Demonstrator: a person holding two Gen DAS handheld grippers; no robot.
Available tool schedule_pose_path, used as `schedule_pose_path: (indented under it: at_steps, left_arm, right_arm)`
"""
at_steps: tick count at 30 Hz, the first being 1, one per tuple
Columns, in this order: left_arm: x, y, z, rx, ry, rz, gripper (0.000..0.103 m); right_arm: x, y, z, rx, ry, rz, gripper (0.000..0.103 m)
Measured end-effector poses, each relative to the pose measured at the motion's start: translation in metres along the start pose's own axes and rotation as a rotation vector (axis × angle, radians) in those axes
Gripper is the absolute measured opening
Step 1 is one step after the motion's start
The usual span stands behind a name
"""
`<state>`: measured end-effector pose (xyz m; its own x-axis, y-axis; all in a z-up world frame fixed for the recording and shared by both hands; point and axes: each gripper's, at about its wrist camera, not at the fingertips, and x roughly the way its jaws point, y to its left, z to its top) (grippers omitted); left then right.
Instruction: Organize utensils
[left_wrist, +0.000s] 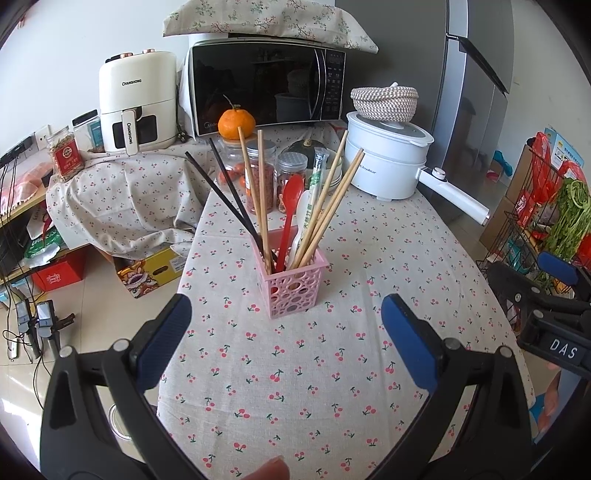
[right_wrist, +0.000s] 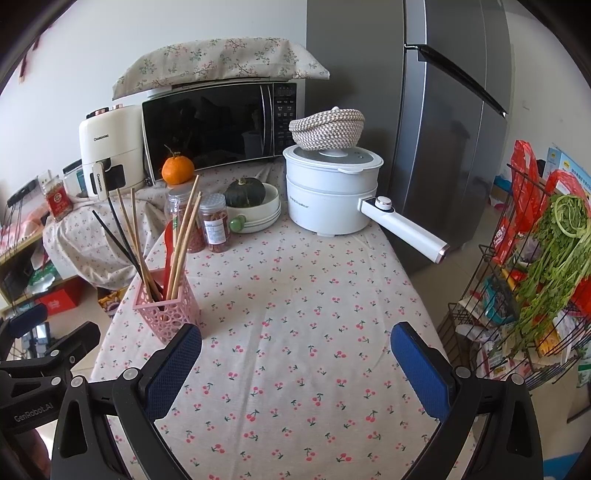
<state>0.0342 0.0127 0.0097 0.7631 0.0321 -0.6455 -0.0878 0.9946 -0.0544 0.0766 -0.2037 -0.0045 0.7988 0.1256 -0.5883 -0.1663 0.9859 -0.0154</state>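
A pink perforated holder (left_wrist: 291, 286) stands on the cherry-print tablecloth (left_wrist: 332, 369). It holds wooden chopsticks (left_wrist: 334, 195), black chopsticks (left_wrist: 225, 192), a red spoon (left_wrist: 289, 210), a white spoon (left_wrist: 301, 221) and a wrapped pair of chopsticks (left_wrist: 317, 177). My left gripper (left_wrist: 286, 338) is open and empty just in front of the holder. In the right wrist view the holder (right_wrist: 166, 314) is at the left, beside my left finger. My right gripper (right_wrist: 295, 363) is open and empty over bare cloth.
At the back of the table stand two jars (left_wrist: 260, 177), a white electric pot (left_wrist: 388, 158) with a long handle (right_wrist: 402, 229), a woven basket (right_wrist: 327, 127) on top and a dish with a squash (right_wrist: 245, 194). A microwave (left_wrist: 266, 85), an orange (left_wrist: 236, 123) and an air fryer (left_wrist: 136, 99) stand behind. A wire rack (right_wrist: 517, 314) is right.
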Motion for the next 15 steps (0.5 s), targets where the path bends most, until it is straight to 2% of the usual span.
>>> schedule_pose_path:
  at_steps: [15]
  left_arm:
    - [0.0043,0.0026,-0.0026,-0.016,0.021,-0.012,0.102]
  right_arm:
    - [0.0026,-0.0015,-0.0011,0.002,0.009,0.003,0.103]
